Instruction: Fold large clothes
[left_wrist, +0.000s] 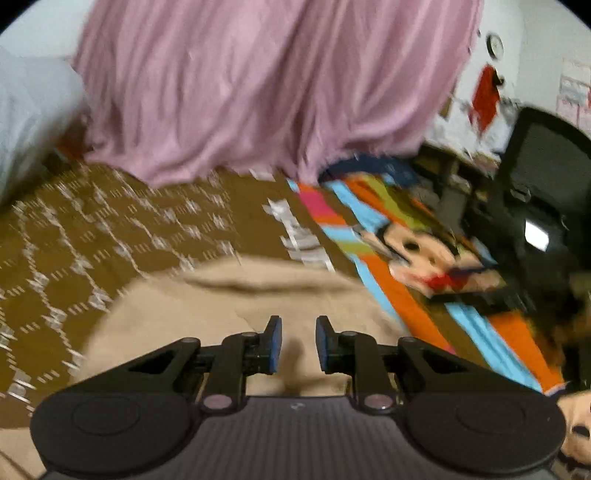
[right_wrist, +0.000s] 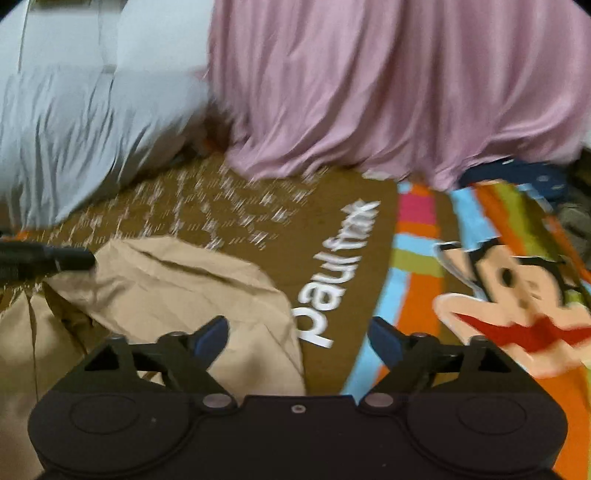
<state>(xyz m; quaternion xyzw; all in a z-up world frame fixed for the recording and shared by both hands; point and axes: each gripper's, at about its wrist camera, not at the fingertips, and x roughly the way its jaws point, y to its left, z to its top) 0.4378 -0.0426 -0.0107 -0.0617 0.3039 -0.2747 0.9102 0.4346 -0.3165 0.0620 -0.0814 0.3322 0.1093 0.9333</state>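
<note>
tan garment (right_wrist: 177, 295), creased, partly folded, lying bunched on brown patterned blanket (right_wrist: 236, 210)

Home bedroom: pillow (right_wrist: 74, 129), cartoon blanket (right_wrist: 480, 295)

Near left on the blanket (right_wrist: 332, 229): garment (right_wrist: 184, 295). Far behind it: pillow (right_wrist: 74, 122) at left, cloth (right_wrist: 406, 92) at right. Chair (left_wrist: 535, 177) far right, off the blanket.

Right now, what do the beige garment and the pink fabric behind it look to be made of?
The beige garment looks like a matte woven cloth, maybe cotton: it holds sharp creases and a stiff folded edge. The pink fabric looks thinner and softer, with a slight sheen, hanging in many fine vertical folds; possibly a light knit or synthetic. Motion blur leaves both uncertain.
</note>
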